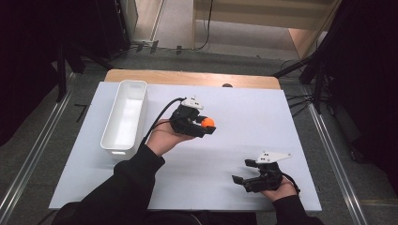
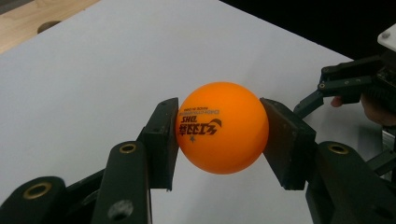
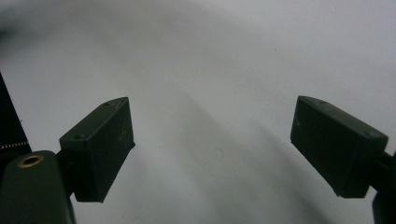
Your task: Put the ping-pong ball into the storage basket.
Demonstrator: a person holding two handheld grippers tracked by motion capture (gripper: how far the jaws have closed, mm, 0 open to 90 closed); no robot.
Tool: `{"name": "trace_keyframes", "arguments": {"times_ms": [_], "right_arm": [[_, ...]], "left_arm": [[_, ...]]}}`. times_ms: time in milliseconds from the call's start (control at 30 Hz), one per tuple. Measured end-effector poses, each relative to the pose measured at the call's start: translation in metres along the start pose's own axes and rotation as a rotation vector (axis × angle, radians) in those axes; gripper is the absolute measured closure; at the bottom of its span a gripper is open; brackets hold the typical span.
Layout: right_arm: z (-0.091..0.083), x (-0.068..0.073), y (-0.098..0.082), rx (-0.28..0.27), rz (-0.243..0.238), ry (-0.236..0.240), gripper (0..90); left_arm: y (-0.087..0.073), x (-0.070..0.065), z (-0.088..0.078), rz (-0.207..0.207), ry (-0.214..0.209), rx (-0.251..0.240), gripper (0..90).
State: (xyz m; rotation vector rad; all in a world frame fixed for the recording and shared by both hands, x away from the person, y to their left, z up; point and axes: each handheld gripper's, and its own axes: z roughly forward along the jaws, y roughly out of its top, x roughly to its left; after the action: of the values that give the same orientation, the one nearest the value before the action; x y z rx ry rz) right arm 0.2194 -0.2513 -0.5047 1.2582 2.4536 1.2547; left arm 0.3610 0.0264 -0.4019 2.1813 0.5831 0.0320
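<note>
An orange table-tennis ball [image 2: 222,127] with dark print sits squeezed between the two black pads of my left gripper [image 2: 219,135]. From above, that gripper [image 1: 205,125] hovers over the middle of the white board with the ball [image 1: 208,122] at its tip, a little right of the white bin [image 1: 123,117]. My right gripper [image 1: 243,171] rests low near the board's front right corner, its jaws spread wide apart. Between its pads [image 3: 100,144] lies only bare white board; the gripper [image 3: 212,154] holds nothing.
The long white bin stands lengthwise at the board's left side, with nothing visible inside. The white board [image 1: 244,112] covers a wooden table [image 1: 187,77] whose far edge shows a dark hole. Dark stands and cables flank the table on both sides.
</note>
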Motion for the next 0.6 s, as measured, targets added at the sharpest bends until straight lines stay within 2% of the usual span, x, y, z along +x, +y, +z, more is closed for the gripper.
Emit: {"name": "trace_keyframes", "arguments": {"times_ms": [67,600], "right_arm": [[-0.0002,0.0002,-0.0001,0.001,0.001,0.001,11.9],[0.0000,0.0000,-0.0001,0.000,0.000,0.002,11.9]], "left_arm": [[0.0000,0.0016,-0.0007,-0.010,0.003,0.000,50.3],[-0.0006,0.0088,-0.0078,0.004,0.064,0.006,50.3]]}}
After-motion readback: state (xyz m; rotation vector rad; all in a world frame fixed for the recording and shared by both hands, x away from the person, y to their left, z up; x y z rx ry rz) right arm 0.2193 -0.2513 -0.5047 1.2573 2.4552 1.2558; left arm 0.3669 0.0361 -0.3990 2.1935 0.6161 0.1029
